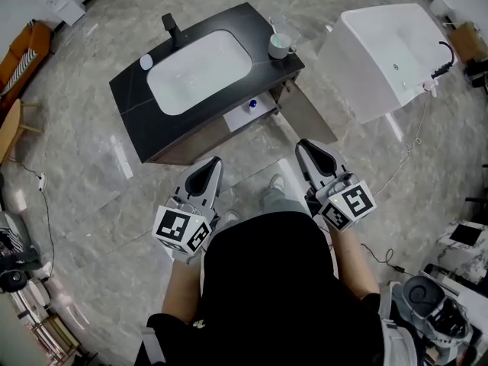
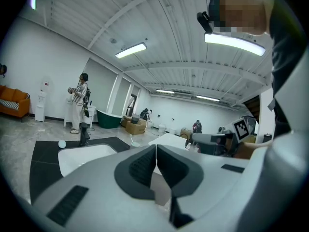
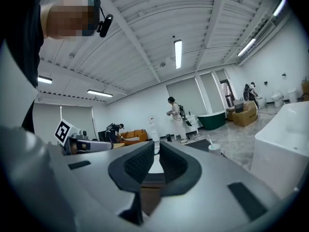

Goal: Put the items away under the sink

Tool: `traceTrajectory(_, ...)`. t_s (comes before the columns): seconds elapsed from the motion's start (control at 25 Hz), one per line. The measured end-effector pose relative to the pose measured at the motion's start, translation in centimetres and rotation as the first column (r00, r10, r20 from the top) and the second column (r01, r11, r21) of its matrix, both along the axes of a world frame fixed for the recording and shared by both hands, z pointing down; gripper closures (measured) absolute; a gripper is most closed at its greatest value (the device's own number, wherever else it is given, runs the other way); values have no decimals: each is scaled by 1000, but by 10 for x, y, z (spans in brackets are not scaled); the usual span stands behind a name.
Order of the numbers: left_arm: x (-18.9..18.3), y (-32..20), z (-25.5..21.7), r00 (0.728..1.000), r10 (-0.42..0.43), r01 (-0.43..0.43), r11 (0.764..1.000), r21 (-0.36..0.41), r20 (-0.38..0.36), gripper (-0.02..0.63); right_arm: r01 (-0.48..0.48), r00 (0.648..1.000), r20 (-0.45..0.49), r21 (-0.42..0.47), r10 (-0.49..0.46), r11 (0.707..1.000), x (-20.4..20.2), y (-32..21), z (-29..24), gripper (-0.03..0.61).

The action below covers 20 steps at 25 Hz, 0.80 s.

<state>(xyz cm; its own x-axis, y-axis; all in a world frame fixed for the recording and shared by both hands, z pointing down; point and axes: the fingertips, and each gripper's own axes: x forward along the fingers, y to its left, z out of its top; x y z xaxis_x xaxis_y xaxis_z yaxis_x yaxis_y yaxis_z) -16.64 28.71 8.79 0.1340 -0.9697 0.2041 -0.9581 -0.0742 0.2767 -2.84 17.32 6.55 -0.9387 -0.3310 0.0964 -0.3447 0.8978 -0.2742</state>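
A black vanity top [image 1: 130, 101] holds a white sink basin [image 1: 200, 71] with a black faucet [image 1: 171, 27] at its far edge. On the top stand a pale cup [image 1: 280, 46] with a toothbrush and a small white round item [image 1: 146, 62]. Below the basin a white drawer [image 1: 242, 115] is pulled out, with a small blue-topped item [image 1: 252, 104] in it. My left gripper [image 1: 210, 165] and right gripper [image 1: 305, 145] are held in front of the vanity, both shut and holding nothing. The basin [image 2: 87, 154] also shows in the left gripper view.
A cabinet door [image 1: 309, 114] stands open at the vanity's right. A white bathtub [image 1: 385, 56] sits further right, with a cable [image 1: 408, 155] trailing over the floor. An orange sofa [image 1: 23, 52] is at the far left. A person [image 2: 81, 103] stands beyond the vanity.
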Motion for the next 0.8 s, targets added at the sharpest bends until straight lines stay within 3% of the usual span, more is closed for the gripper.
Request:
traceTrajectory(0.12,5,-31,2,1000,-18,18,1000,-19,5,591,24,999,32,-12,-24,1000,3,-31,-2,532)
traceTrajectory(0.52,36,-116,6,996,-62,67,994,-83,60,591,37,999,5,-12,-37,999,54,-119,20,531)
traceTrajectory(0.8,47,-159,12,996,-40,48,993,-111,74,591,-7,1000,10,-6,7,1000,74,-163,35,532)
